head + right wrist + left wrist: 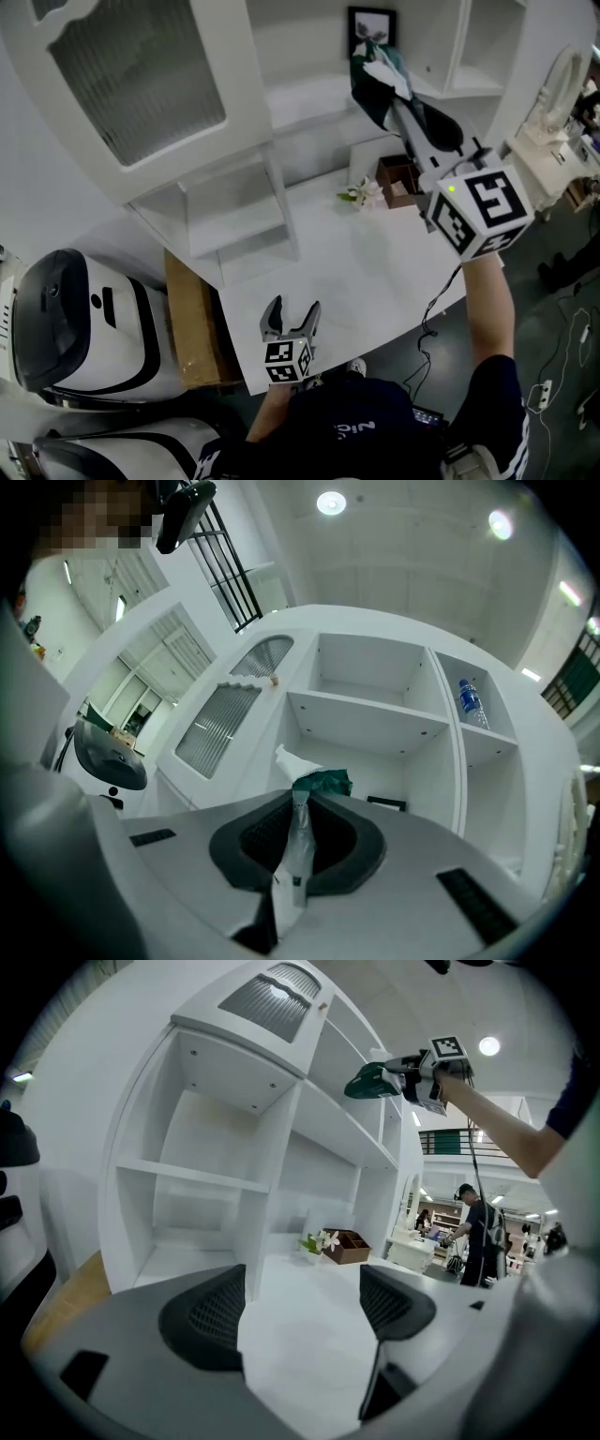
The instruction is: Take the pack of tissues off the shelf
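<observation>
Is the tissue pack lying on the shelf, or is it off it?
Off. The right tongs are shut on the pack and hold it in the air in front of the shelf.

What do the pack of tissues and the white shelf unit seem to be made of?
Pack of tissues: thin plastic film, glossy, partly dark green; it creases flat where it is pinched.
Shelf unit: probably painted or laminated board, smooth satin white; no grain shows, so I cannot tell which.
</observation>
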Tool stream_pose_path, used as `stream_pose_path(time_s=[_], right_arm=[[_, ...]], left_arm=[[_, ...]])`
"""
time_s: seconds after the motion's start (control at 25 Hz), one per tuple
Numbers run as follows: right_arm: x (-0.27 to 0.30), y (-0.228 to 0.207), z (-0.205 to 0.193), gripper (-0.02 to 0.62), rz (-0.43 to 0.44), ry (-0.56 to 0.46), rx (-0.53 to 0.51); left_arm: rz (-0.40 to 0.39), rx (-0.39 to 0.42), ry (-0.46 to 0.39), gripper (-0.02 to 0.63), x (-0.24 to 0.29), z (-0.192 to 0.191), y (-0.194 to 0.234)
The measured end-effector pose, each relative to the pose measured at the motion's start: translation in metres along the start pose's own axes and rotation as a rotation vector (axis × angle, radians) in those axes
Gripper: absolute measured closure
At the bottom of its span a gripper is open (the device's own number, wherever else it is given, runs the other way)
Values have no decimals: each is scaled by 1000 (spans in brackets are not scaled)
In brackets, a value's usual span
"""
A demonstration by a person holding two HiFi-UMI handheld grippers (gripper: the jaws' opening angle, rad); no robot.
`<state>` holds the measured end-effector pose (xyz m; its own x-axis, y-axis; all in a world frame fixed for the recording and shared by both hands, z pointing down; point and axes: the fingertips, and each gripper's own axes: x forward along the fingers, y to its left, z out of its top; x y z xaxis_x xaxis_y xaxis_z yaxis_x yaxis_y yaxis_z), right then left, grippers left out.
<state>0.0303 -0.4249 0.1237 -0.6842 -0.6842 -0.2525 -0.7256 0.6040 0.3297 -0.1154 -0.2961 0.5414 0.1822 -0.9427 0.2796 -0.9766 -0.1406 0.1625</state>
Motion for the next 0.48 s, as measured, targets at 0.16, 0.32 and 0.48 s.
stream_pose_path(time_s=[0.16, 0.32, 0.48], right_arm=[[-26, 12, -2, 574, -5, 3, -19], [-52, 24, -7, 574, -7, 8, -5], [-71, 35, -18, 575, -17, 24, -8]], left_arm=[[-17, -1, -2, 225, -3, -2, -3], [-40, -2, 17, 225, -4, -11, -7], [-62, -6, 22, 225, -7, -16, -12]])
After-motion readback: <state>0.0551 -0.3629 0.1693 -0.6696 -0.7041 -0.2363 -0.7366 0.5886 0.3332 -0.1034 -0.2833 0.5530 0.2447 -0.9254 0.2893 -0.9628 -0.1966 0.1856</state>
